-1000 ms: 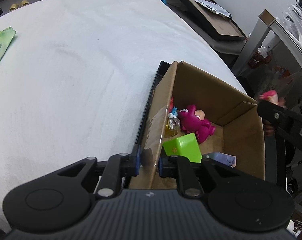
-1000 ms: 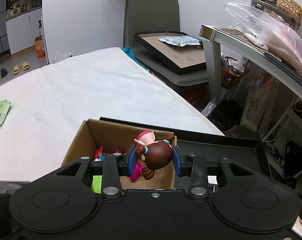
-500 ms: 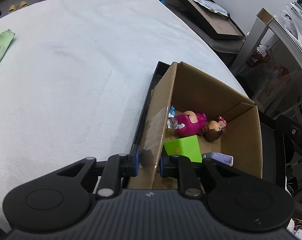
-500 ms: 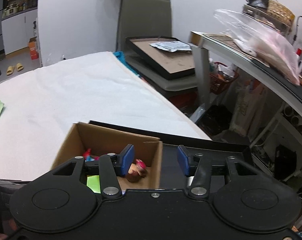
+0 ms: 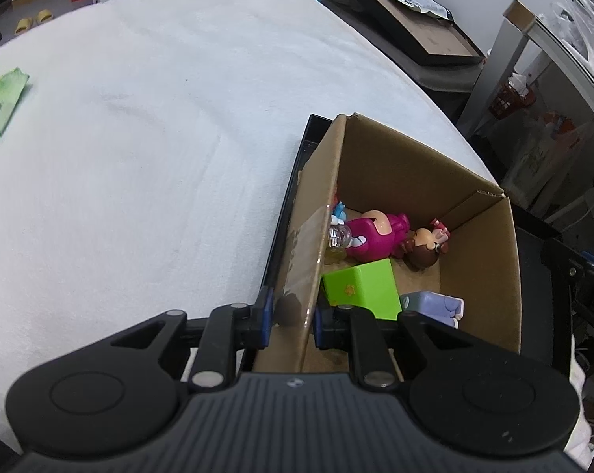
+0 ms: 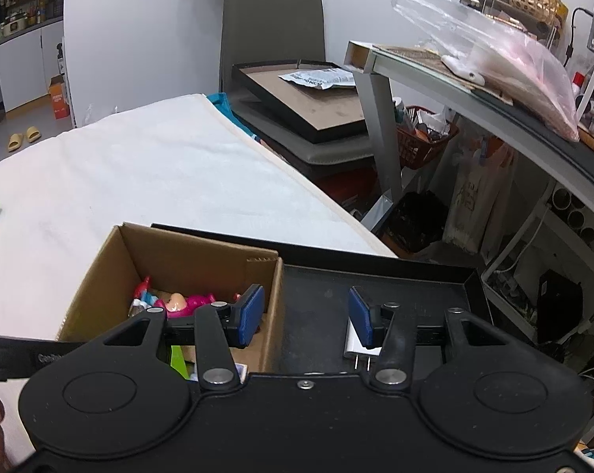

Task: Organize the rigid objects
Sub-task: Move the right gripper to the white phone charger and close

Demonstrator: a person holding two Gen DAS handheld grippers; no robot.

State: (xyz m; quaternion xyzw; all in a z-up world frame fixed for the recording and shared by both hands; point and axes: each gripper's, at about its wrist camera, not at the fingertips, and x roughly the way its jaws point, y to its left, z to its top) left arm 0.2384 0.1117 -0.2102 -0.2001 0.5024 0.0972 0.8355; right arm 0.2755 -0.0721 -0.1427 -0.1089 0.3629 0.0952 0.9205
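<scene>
My left gripper [image 5: 291,315] is shut on the near left wall of an open cardboard box [image 5: 415,165]. Inside the box lie a brown-haired doll [image 5: 425,250], a pink figure [image 5: 372,236], a green block [image 5: 360,287], a small clear bottle [image 5: 338,236] and a lilac piece [image 5: 435,303]. My right gripper [image 6: 307,315] is open with nothing between its blue pads. It hangs over the box's right wall [image 6: 273,299] and the black tray [image 6: 415,280]. A white plug [image 6: 354,345] lies on the tray under its right finger.
The box and tray sit at the edge of a white cloth-covered table [image 5: 159,138]. A green packet [image 5: 1,106] lies at the table's far left. A chair with a framed board [image 6: 309,106] and a cluttered grey shelf [image 6: 474,90] stand to the right.
My right gripper opened and let go of the brown-haired doll, which now lies in the box. That gripper then drew back to the right over the tray. The left grip is unchanged.
</scene>
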